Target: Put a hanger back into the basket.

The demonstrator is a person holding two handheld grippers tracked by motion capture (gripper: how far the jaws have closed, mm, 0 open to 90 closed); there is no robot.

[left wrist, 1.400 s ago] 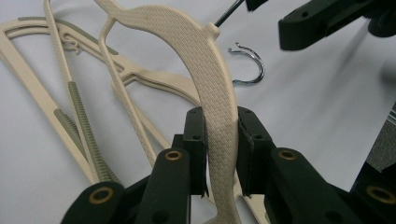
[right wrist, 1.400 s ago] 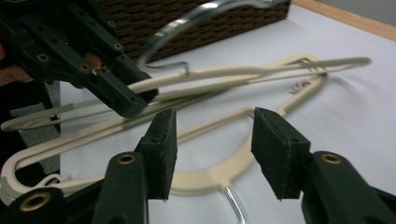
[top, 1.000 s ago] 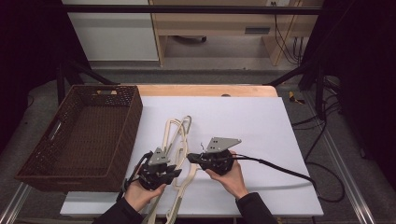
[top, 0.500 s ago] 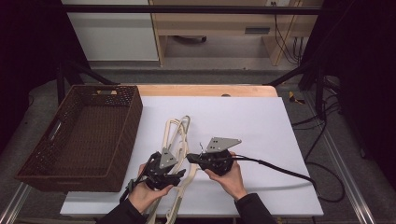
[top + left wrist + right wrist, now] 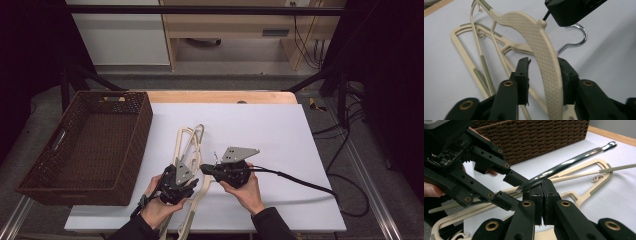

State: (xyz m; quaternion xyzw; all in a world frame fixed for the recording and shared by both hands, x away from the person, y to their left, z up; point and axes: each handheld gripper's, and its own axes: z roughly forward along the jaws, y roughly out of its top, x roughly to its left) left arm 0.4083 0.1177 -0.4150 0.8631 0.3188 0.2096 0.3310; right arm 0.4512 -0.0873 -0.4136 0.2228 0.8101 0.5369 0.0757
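- The left gripper (image 5: 541, 75) jaws, just closing, stand around the beige hanger (image 5: 544, 57) arm; a gap remains on one side.
- The right gripper (image 5: 541, 192) is clamped on the metal hook (image 5: 564, 165).
- The basket (image 5: 90, 145) is near on the left; the white table (image 5: 280, 130) is free on the right.

A white-topped table (image 5: 260, 125) stands on grey floor (image 5: 210, 80), wooden furniture (image 5: 230, 30) behind.

Both forearms reached in from the near edge, hands close together. The left gripper (image 5: 186, 176) had just been closing, its jaws apparently not yet pressing on what lay between them. The right gripper (image 5: 209, 169) pointed left, jaws clamped tight.
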